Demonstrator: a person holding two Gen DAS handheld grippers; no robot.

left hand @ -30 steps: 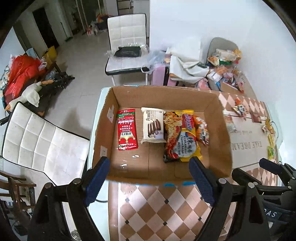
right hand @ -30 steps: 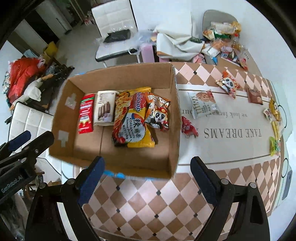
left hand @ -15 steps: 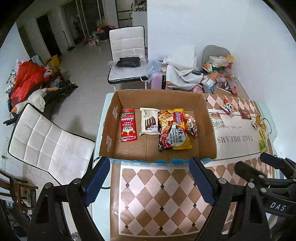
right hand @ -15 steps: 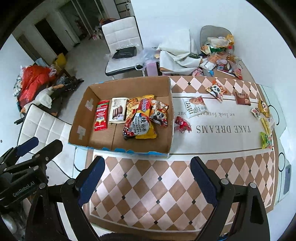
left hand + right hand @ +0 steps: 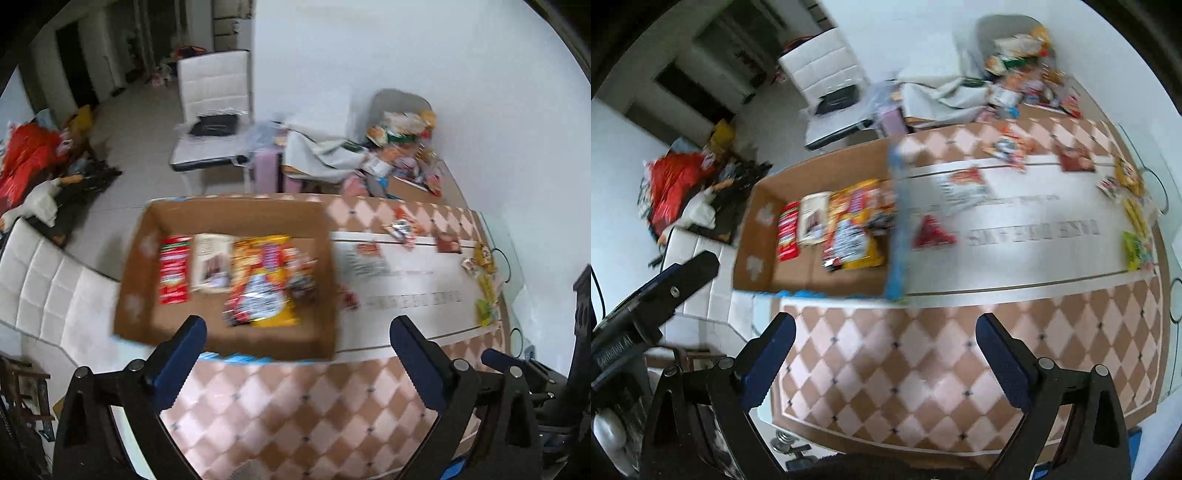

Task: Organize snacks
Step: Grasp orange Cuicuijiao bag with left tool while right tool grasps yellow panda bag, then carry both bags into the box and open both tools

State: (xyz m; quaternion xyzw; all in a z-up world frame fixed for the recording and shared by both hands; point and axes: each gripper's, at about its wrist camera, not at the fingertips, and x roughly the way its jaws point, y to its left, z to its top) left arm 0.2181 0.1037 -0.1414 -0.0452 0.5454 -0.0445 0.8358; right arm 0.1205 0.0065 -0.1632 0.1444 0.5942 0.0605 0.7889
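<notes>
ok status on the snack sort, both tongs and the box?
Left tongs and right tongs opening, nothing between them. Cardboard box holds four packs. Loose snacks left on the mat, red triangular pack nearest. Path clear.

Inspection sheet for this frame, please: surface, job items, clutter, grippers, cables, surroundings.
Surface: table under a checked cloth with a pale printed centre.
Job's things: cardboard box holding a red pack, a white pack and a yellow bag; loose snacks lie on the cloth, among them a red packet beside the box.
Clutter: heap of packets at the far end.
Grippers: left gripper and right gripper both opening, nothing between the jaws.
Cables: nothing seen.
Surroundings: white chairs, red bag on the floor.
</notes>
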